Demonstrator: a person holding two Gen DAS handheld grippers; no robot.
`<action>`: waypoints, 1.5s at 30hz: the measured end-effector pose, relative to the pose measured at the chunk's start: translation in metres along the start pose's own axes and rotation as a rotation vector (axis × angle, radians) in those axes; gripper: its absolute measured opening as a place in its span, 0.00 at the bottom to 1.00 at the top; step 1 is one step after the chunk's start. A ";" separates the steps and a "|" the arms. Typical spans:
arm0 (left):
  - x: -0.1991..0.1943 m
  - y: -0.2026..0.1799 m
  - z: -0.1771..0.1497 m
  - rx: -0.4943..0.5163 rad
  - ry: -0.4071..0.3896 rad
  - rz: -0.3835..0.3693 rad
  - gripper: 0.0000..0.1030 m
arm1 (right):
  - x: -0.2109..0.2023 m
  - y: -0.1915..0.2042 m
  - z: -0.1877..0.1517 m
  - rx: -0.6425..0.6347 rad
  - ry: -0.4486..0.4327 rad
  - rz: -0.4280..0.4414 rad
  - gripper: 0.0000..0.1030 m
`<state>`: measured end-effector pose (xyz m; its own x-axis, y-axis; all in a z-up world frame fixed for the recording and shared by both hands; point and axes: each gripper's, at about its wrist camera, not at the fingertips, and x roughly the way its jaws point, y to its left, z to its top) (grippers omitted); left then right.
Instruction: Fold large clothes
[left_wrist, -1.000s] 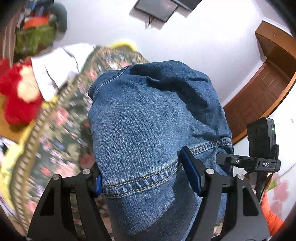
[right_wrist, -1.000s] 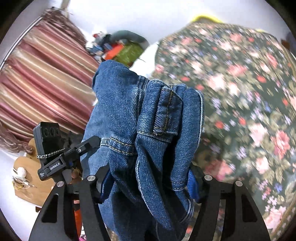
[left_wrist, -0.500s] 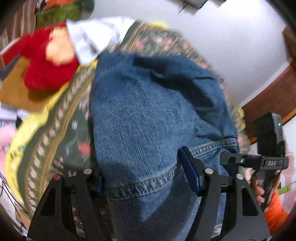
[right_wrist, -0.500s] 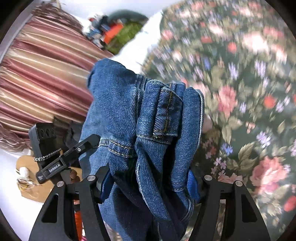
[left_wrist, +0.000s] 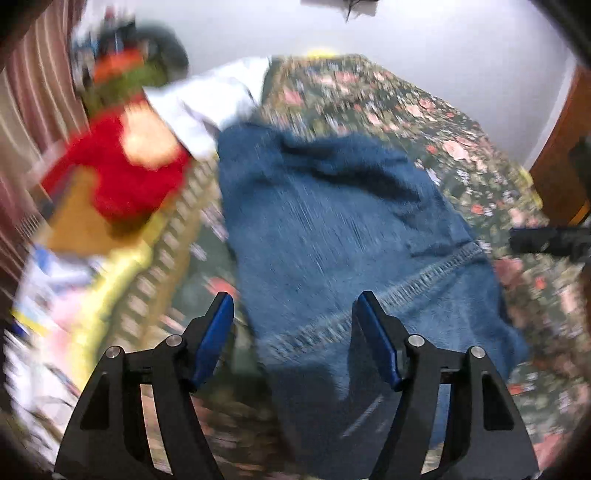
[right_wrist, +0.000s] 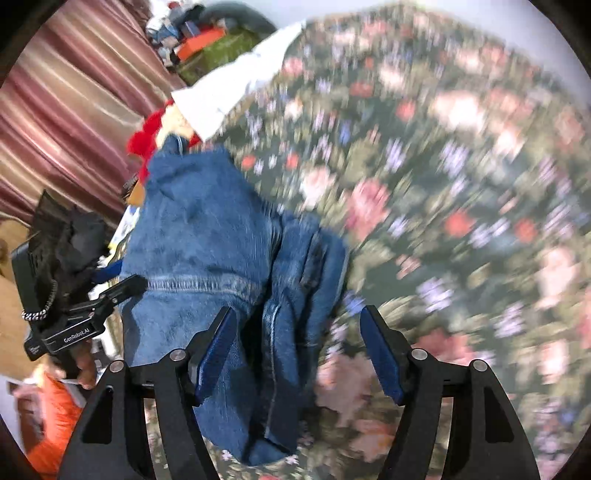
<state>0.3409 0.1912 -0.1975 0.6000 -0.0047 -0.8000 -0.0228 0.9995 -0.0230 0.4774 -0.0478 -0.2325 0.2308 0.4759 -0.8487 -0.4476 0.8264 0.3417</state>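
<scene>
Folded blue denim jeans (left_wrist: 343, 236) lie on the floral bedspread (right_wrist: 461, 166). Left hand-held gripper (left_wrist: 293, 332) and right hand-held gripper (right_wrist: 297, 338) both gape wide, gripping nothing. Advice: back out low and straight, snagging no hem.

Blue denim jeans (left_wrist: 332, 236); dk floral bedspread (right_wrist: 461, 184); red plush (left_wrist: 122, 177).

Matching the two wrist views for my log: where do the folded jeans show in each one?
Left wrist: jeans fill the centre, running down between the open gripper fingers.
Right wrist: jeans lie left of centre on the floral bedspread.
Shared landmark: red plush toy beyond the jeans' far end.
</scene>
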 end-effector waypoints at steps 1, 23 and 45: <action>-0.008 -0.002 0.006 0.034 -0.031 0.038 0.67 | -0.008 0.003 0.002 -0.020 -0.024 -0.015 0.65; 0.100 0.016 0.094 -0.058 0.039 0.090 0.82 | 0.068 0.024 0.033 -0.208 -0.071 -0.167 0.81; -0.021 -0.005 -0.043 -0.046 0.064 0.082 0.82 | 0.001 0.025 -0.070 -0.085 0.030 -0.150 0.83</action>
<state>0.2942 0.1846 -0.2061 0.5420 0.0738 -0.8372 -0.1076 0.9940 0.0179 0.4062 -0.0481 -0.2527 0.2754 0.3392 -0.8995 -0.4817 0.8585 0.1763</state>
